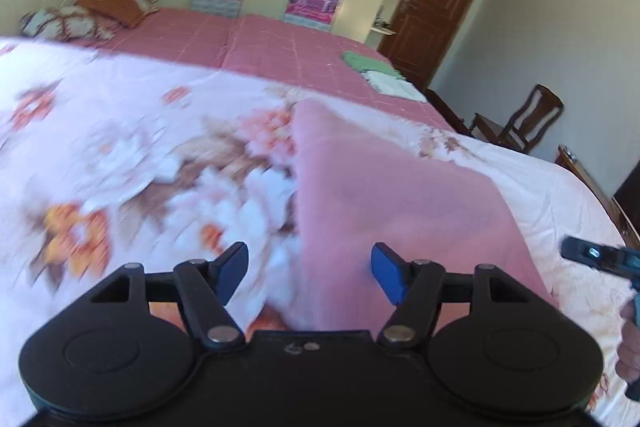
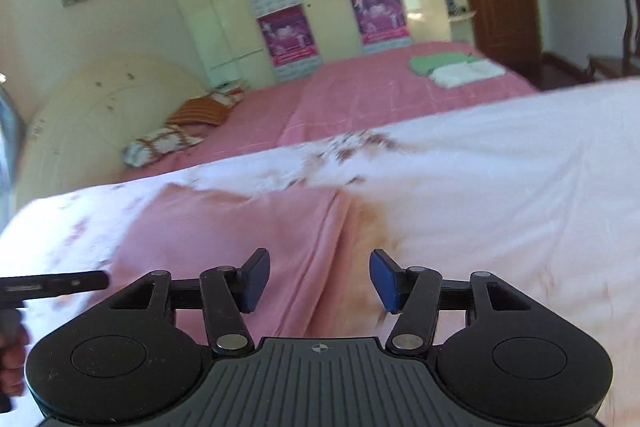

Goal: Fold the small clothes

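While both grippers hang over the floral bedspread (image 1: 120,147), the pink cloth (image 1: 400,195) lies flat on it, apparently folded, one long edge running between the right gripper's jaws. Left gripper (image 1: 310,275): jaws apart, nothing held, over the cloth's near left edge. Right gripper (image 2: 318,281): jaws apart, pads clear of fabric. Judgement: for the next fold, pinch both near corners at matching points and lift evenly so the layers stay aligned. Folded green and white clothes (image 2: 452,67) sit far off. Hard to read: motion blur; the cloth's near edge is hidden behind the gripper bodies.
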Demonstrator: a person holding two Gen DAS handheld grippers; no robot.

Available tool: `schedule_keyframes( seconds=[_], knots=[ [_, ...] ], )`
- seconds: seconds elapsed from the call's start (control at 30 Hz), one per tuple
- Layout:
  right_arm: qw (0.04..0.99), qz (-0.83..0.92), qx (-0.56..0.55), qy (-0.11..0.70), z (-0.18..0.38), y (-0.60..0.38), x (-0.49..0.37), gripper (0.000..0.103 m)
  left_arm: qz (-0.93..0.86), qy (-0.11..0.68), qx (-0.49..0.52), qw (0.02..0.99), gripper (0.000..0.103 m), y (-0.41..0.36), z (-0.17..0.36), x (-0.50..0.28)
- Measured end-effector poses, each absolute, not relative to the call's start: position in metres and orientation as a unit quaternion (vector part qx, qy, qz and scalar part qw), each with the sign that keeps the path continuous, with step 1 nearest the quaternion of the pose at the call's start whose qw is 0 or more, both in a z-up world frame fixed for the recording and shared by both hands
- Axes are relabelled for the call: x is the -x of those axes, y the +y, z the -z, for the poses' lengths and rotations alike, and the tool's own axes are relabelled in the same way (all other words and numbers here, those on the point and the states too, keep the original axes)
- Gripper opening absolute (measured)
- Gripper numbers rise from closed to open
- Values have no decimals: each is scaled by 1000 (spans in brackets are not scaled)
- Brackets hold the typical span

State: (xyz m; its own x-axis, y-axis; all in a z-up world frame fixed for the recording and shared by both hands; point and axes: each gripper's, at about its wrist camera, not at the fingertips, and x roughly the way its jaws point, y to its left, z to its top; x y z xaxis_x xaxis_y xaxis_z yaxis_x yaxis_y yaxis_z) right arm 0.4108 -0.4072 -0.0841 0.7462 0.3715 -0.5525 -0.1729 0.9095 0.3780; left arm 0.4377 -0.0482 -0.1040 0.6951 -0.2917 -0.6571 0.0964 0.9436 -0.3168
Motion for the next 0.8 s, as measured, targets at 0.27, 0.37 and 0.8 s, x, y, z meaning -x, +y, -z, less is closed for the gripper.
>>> schedule_keyframes(
  seconds=[0.27, 0.37, 0.8],
  knots=[
    [884, -200, -195, 375, 103, -389, -353, 29, 96, 387, 180, 899, 68, -35, 125, -410],
    [892, -192, -125, 389, 111, -371, -353, 4, 98, 390, 119, 908, 68, -44, 126, -408],
    [935, -148, -14, 322, 84, -343, -318, 13, 93, 383, -40, 918, 61, -84, 119, -360]
  ],
)
